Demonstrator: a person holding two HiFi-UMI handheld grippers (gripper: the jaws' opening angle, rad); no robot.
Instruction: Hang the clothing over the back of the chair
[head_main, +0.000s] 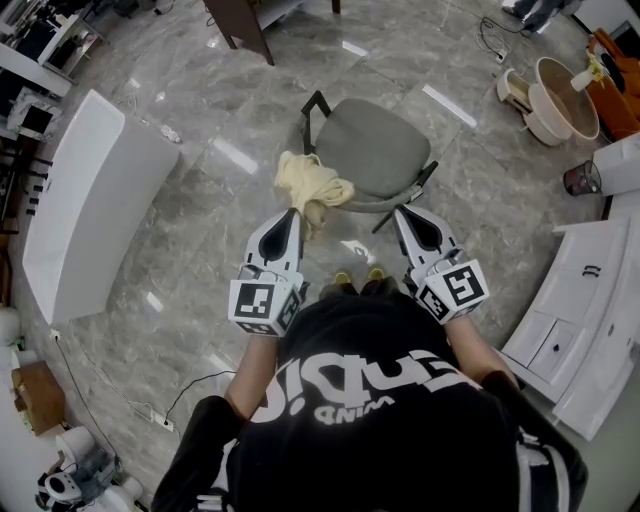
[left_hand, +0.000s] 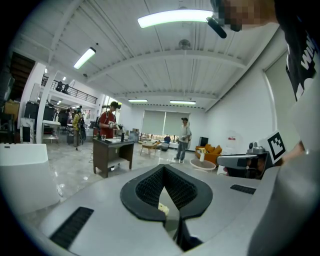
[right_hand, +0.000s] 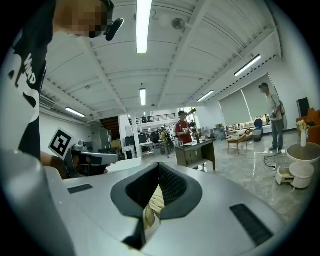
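Broadly, open marble floor (head_main: 200, 190) is seen all round the chair (head_main: 375, 150). A white counter (head_main: 95, 200) stands well apart on the left and a white cabinet (head_main: 590, 290) on the right. The clothing (head_main: 312, 190), cream and bunched, is held up at the near left edge of the grey seat. The left gripper (head_main: 290, 214) is pressed together on a scrap of it. The right gripper (head_main: 403, 212) is held by the seat's near right edge. Its jaws are drawn together, and cream fabric is seen in the slit, seemingly pinched.
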